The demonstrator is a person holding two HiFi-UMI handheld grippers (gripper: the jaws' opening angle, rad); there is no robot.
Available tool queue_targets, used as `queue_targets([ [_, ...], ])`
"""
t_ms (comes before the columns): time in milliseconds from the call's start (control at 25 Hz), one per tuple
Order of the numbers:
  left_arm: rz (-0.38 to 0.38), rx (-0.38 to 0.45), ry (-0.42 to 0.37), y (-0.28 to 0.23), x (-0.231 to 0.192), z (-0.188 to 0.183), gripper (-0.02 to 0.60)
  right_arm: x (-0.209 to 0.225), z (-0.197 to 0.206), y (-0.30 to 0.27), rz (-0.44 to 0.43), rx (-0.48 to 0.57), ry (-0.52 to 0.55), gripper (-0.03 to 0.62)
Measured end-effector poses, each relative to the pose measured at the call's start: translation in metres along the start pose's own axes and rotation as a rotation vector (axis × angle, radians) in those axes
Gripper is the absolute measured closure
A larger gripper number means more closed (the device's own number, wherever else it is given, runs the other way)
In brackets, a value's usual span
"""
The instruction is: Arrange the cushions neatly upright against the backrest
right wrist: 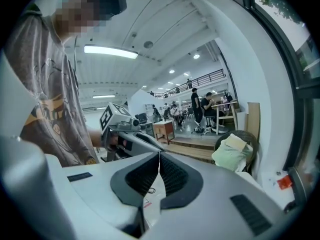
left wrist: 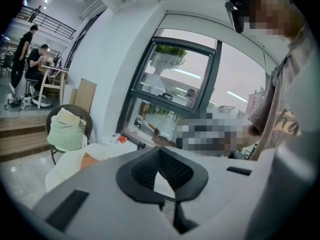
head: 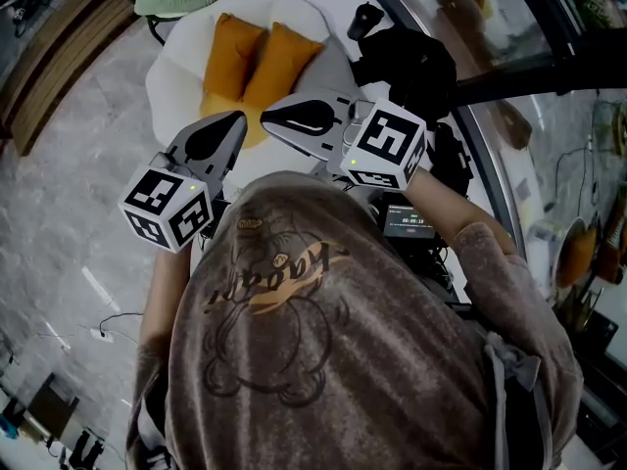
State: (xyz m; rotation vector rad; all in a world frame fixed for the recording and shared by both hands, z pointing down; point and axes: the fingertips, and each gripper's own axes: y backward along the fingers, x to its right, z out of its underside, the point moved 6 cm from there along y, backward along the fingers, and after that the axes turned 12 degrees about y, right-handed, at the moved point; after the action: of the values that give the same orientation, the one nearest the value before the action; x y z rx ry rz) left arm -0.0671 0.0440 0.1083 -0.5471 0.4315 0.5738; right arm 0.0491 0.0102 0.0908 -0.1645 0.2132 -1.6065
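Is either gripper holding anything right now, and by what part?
Nothing is held: the left gripper and right gripper are both shut and empty, away from the orange cushions.

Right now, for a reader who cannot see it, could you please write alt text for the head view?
Seen from above, a person holds a left claw and a right claw, both shut and empty, in front of a white chair where two orange cushions stand side by side against its back.

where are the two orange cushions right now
Head view, top centre: the orange cushions stand side by side against the backrest of the white chair, just beyond the left gripper and right gripper.
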Motion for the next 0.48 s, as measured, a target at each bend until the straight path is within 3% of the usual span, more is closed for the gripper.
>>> queue_targets([
  [480, -0.004, -0.002, 0.012, -0.0026, -0.0075, 0.0027, 0.577, 0.0069, 0.0008, 0.0026, 0.010, -0.009, 0.022, 0.571],
])
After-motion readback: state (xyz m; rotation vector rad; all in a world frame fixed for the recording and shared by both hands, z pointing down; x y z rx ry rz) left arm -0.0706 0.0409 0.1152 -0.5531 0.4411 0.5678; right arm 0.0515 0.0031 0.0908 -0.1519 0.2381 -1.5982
